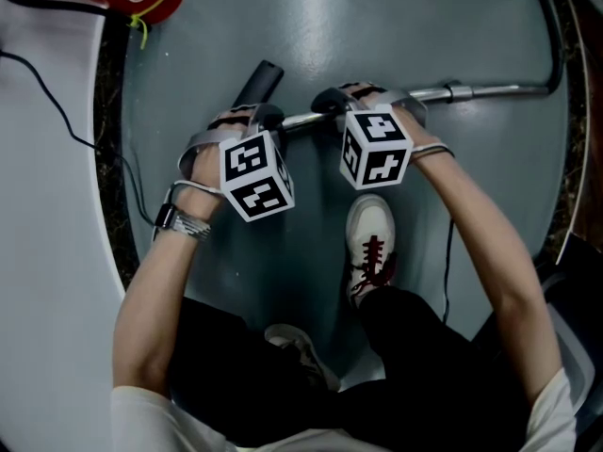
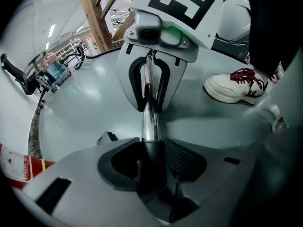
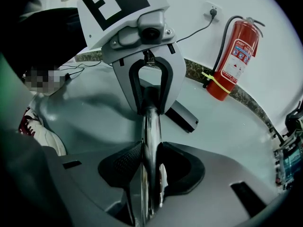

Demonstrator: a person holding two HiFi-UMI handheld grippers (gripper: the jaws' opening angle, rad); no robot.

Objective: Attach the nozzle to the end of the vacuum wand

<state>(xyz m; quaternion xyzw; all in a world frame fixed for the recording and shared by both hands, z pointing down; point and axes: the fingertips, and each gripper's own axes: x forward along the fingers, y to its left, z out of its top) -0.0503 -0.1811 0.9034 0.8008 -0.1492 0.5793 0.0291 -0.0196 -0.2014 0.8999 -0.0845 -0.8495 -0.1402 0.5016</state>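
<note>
Clamping wand [image 1: 471, 90] in left gripper [image 1: 268, 119] and right gripper [image 1: 330, 102], nozzle [image 1: 259, 81] beside left

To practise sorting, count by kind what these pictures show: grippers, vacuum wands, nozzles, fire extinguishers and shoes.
grippers: 2
vacuum wand: 1
nozzle: 1
fire extinguisher: 1
shoes: 2
Total: 7

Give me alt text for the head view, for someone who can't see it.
Seen from above, the left gripper clamps a black nozzle and the right gripper a chrome vacuum wand, meeting end to end over a grey floor.
</note>
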